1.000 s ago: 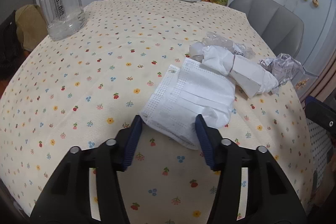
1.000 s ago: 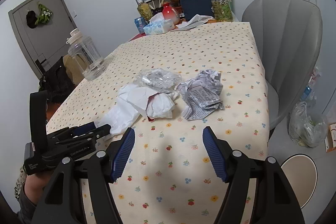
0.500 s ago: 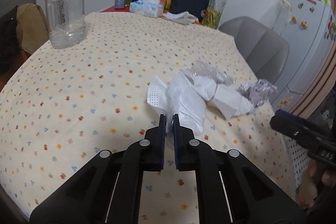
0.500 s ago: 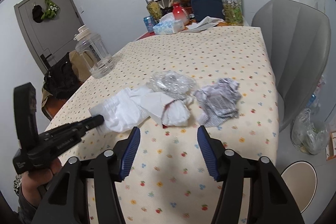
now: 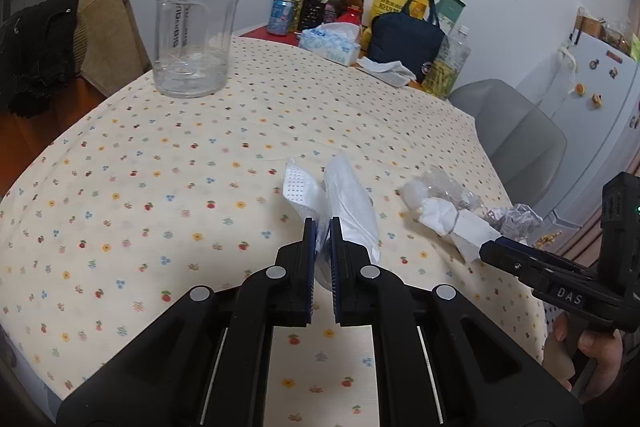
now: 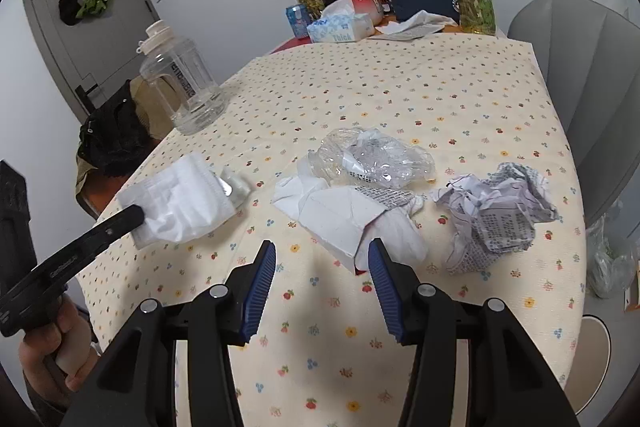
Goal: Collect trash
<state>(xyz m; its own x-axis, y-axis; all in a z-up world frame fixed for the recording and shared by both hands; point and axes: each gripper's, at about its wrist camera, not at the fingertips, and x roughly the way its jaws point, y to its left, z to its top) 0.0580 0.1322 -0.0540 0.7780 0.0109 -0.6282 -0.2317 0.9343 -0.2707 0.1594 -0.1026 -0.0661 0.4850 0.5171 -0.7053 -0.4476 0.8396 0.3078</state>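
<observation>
On the flowered tablecloth [image 5: 168,163] my left gripper [image 5: 322,227] is shut on a white face mask [image 5: 348,195], pinching its near edge and holding it off the cloth. In the right wrist view the same gripper [image 6: 132,217] grips the mask [image 6: 188,203] at the left. My right gripper [image 6: 322,253] hovers low over a folded white paper carton [image 6: 340,215]. Its jaws are closing, with the carton's near corner between them, and the pads do not press on it. Behind lie crumpled clear plastic [image 6: 376,155] and a ball of printed paper [image 6: 496,211].
A big clear water jug [image 5: 194,23] stands at the table's far left. A tissue box [image 5: 330,45], a navy bag [image 5: 404,35], bottles and a wire basket crowd the far end. A grey chair [image 6: 580,75] stands at the right, with a plastic bag [image 6: 608,267] on the floor.
The left gripper shut on the mask, bunched it up and drew it left, away from the pile. The right gripper moved forward over the white carton and its jaws narrowed.
</observation>
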